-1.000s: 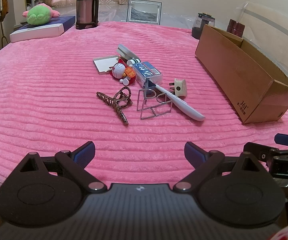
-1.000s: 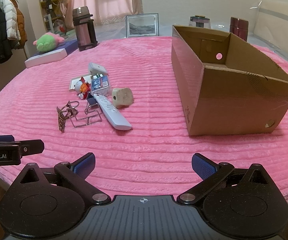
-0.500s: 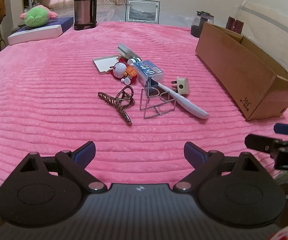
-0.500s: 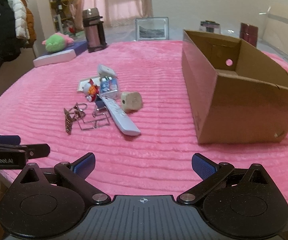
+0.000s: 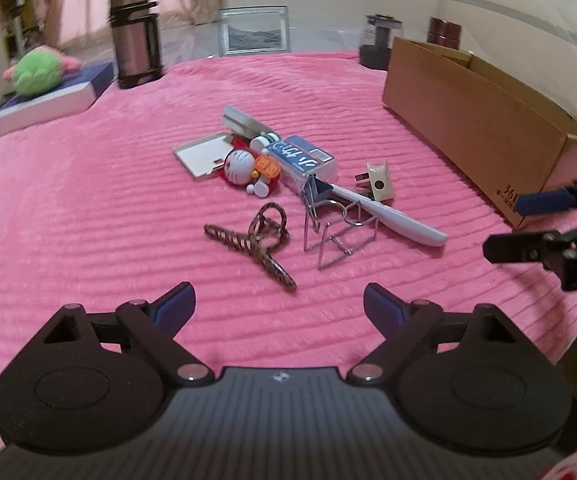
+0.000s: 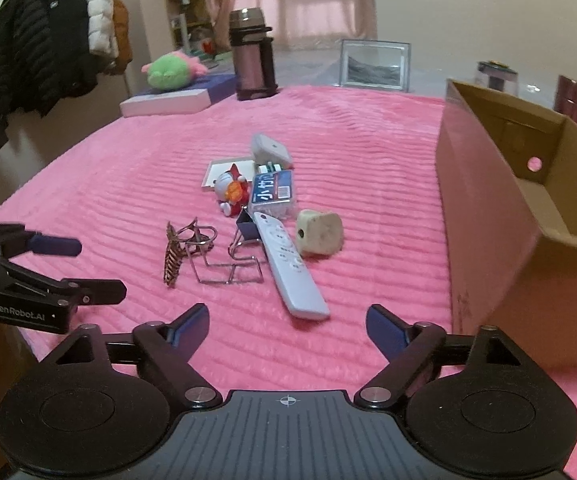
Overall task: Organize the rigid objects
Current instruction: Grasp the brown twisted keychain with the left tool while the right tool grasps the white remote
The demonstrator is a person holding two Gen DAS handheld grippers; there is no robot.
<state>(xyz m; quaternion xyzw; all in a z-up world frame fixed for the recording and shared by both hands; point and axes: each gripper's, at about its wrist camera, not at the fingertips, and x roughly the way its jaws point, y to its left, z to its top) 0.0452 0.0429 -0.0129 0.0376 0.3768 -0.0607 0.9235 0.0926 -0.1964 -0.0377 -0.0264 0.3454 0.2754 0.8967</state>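
Bare pink blanket [image 6: 348, 128] lies open between the near edge and the cluster in the middle. That cluster is tight: hair claw [image 6: 173, 258], wire stand [image 6: 224, 268], remote [image 6: 292, 268] and plug adapter [image 6: 320, 233] sit touching or just beside each other. A clear lane separates the remote from the cardboard box [image 6: 484, 200], whose tall wall blocks the right side. A thermos [image 6: 251, 60] and picture frame [image 6: 374, 65] stand along the far edge.

A lived-in home room.
Dark and white puffer coats [image 6: 48, 40] are hanging on a rail, pink curtains [image 6: 308, 0] are covering the window, and a green plush toy [image 6: 170, 70] is lying beside a framed picture [image 6: 374, 65].
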